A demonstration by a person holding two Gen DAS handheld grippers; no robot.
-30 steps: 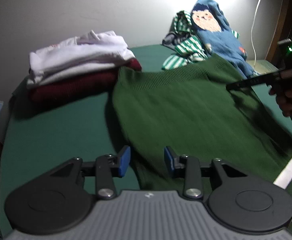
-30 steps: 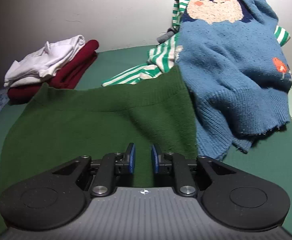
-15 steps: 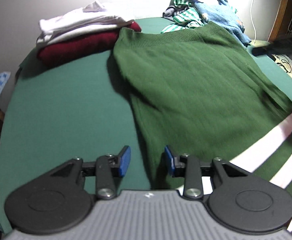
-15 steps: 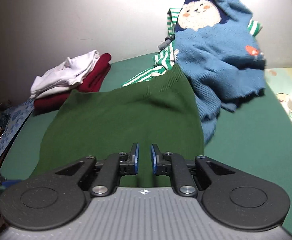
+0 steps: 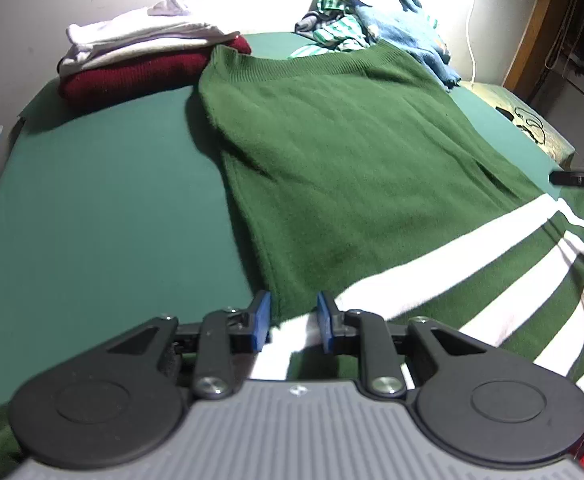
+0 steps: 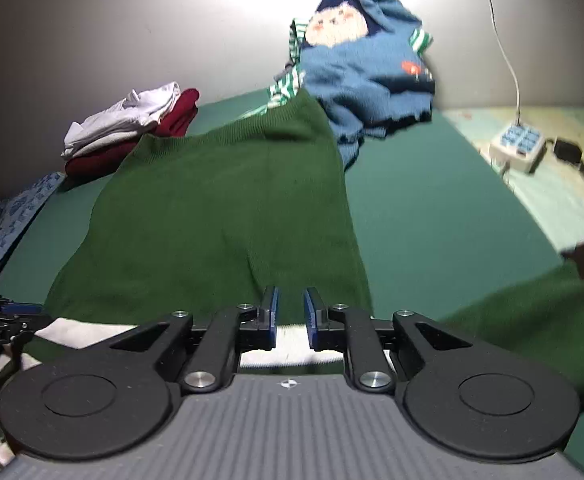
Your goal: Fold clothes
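**Folding the green sweater: both grippers at its near edge**

Working over the green sweater (image 5: 344,168), which lies spread flat on the green bed cover (image 5: 103,216), ribbed hem toward the wall. Our left gripper (image 5: 293,320) sits at the sweater's left edge, jaws closing with fabric between the pads, not yet pressing (white stripes start here). Our right gripper (image 6: 290,312) hovers over the near part, jaws opening, nothing pinched. Folded white and maroon stack (image 5: 147,60) back left; blue sweater pile (image 6: 366,64) against the wall.
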